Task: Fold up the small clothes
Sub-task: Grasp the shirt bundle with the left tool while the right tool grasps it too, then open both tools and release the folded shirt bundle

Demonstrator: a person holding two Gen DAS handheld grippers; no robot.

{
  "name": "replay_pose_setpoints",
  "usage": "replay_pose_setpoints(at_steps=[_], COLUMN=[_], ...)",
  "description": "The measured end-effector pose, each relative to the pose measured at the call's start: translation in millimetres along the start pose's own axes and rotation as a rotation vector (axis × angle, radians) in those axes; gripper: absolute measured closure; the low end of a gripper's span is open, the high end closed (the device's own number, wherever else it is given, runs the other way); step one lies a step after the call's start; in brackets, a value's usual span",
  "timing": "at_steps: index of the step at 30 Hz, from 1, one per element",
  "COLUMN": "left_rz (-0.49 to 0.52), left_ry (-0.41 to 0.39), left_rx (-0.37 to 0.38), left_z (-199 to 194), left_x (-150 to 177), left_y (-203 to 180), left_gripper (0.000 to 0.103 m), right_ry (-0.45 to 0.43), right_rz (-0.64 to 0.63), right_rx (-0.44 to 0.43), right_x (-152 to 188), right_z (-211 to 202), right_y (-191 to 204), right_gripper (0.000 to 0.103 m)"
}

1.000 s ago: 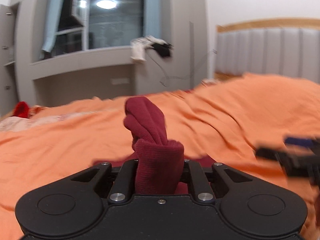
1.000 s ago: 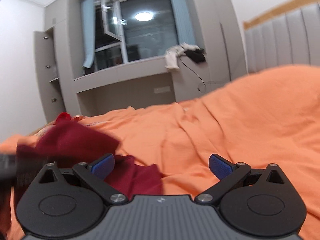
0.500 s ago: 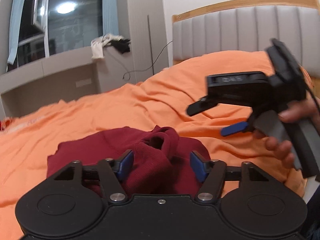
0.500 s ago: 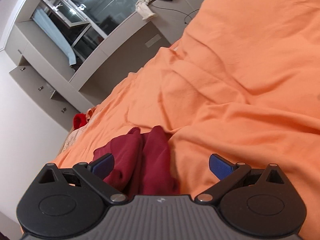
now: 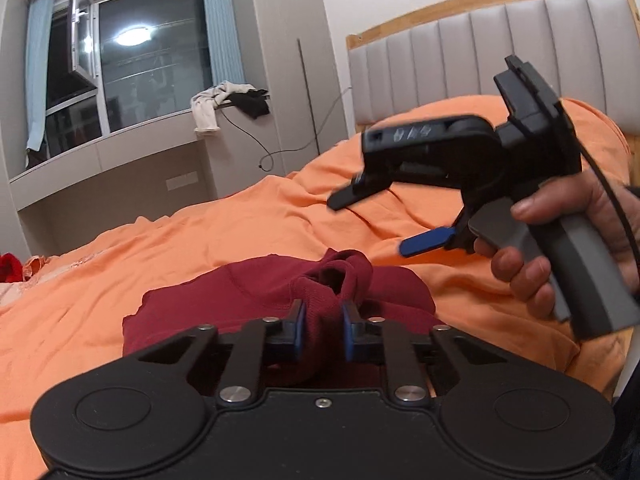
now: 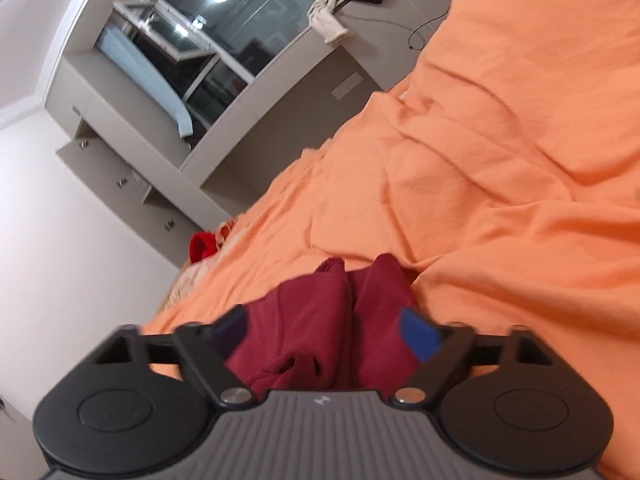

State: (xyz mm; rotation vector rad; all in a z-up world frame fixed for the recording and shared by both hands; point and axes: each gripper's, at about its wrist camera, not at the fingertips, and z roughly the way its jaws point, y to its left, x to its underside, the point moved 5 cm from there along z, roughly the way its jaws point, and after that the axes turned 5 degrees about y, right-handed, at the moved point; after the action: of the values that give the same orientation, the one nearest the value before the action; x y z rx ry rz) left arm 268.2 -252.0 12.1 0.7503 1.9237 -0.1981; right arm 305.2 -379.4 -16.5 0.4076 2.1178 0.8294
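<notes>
A dark red garment (image 5: 240, 292) lies bunched on the orange bed cover (image 5: 160, 248). My left gripper (image 5: 322, 330) is shut on a raised fold of the garment near its front edge. My right gripper (image 6: 324, 330) is open, with the garment (image 6: 312, 320) lying between and beneath its blue-padded fingers; it does not grip the cloth. In the left wrist view the right gripper (image 5: 384, 220) hangs open in a hand above the bed, to the right of the garment.
A grey padded headboard (image 5: 460, 60) with a wooden frame stands at the right. A grey window ledge (image 5: 120, 148) holds white and black cloths (image 5: 224, 104) with a cable hanging down. A small bright red item (image 6: 202, 246) lies at the bed's far left edge.
My left gripper laid the garment on the bed, opened half a second ago, and has now shut on a fold. My right gripper tilted and came over the garment.
</notes>
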Motion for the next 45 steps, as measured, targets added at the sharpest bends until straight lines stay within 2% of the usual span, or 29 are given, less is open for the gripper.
replay_pose_setpoints(at_steps=[2, 4, 6, 7, 8, 11, 16, 20, 23, 24, 25, 27, 30, 34, 36, 37, 38, 42, 45], left_rz=[0.001, 0.014, 0.021, 0.020, 0.016, 0.004, -0.006, 0.019, 0.015, 0.010, 0.006, -0.003, -0.021, -0.020, -0.010, -0.008, -0.009, -0.018, -0.043], left_ry=[-0.012, -0.019, -0.022, -0.023, -0.024, -0.028, -0.058, -0.070, -0.049, -0.037, -0.030, -0.017, 0.004, 0.013, 0.013, 0.013, 0.014, 0.019, 0.022], left_rx=[-0.004, -0.006, -0.006, -0.005, -0.005, -0.006, 0.007, 0.033, 0.059, 0.068, 0.074, 0.080, 0.092, 0.098, 0.102, 0.106, 0.110, 0.130, 0.156], left_z=[-1.9, -2.0, -1.9, -1.9, -1.8, -1.8, -4.5, -2.9, 5.9, 9.7, 12.4, 17.1, 24.0, 27.2, 28.3, 28.2, 28.9, 29.7, 29.9], left_x=[-0.3, -1.0, -0.8, -1.3, -1.7, -3.2, -6.2, -8.3, -4.7, -2.6, -0.2, 4.8, 11.8, 17.6, 16.9, 17.4, 17.6, 17.8, 15.2], left_y=[-1.9, -4.2, -6.1, -6.2, -6.1, -5.4, -9.8, -26.3, -37.4, -40.4, -42.5, -44.9, -44.9, -44.4, -45.4, -45.8, -46.5, -47.2, -44.0], left_gripper=[0.087, 0.087, 0.087, 0.087, 0.088, 0.088, 0.089, 0.089, 0.089, 0.089, 0.089, 0.089, 0.089, 0.087, 0.084, 0.082, 0.082, 0.079, 0.072], right_ry=[0.016, 0.041, 0.062, 0.069, 0.069, 0.024, -0.071, -0.090, -0.083, -0.087, -0.094, -0.102, -0.075, -0.034, -0.027, -0.028, -0.026, 0.031, 0.080], right_rz=[-0.023, -0.041, -0.050, -0.055, -0.062, -0.107, -0.172, -0.160, -0.159, -0.169, -0.181, -0.191, -0.169, -0.162, -0.157, -0.155, -0.154, -0.161, -0.196], right_rx=[0.015, 0.021, 0.017, 0.009, 0.006, 0.015, 0.017, 0.044, 0.083, 0.106, 0.128, 0.152, 0.138, 0.118, 0.114, 0.114, 0.116, 0.150, 0.193], right_x=[2.9, 6.3, 8.8, 9.5, 9.7, 6.1, -3.2, -7.5, -5.7, -4.6, -4.3, -3.8, -1.3, 5.2, 5.9, 5.8, 6.2, 11.2, 18.4], right_z=[7.8, 15.8, 21.4, 22.7, 22.7, 12.0, -20.2, -32.8, -34.8, -35.9, -37.6, -40.9, -40.6, -35.6, -34.1, -33.8, -33.3, -25.7, -20.6], right_y=[2.8, 4.9, 5.9, 6.9, 7.8, 12.5, 18.5, 7.9, -1.6, -4.6, -6.1, -9.4, -12.9, -10.1, -9.3, -9.1, -8.9, -12.3, -16.1], right_gripper=[0.044, 0.052, 0.066, 0.079, 0.085, 0.092, 0.093, 0.093, 0.093, 0.096, 0.103, 0.103, 0.103, 0.095, 0.082, 0.069, 0.060, 0.052, 0.040])
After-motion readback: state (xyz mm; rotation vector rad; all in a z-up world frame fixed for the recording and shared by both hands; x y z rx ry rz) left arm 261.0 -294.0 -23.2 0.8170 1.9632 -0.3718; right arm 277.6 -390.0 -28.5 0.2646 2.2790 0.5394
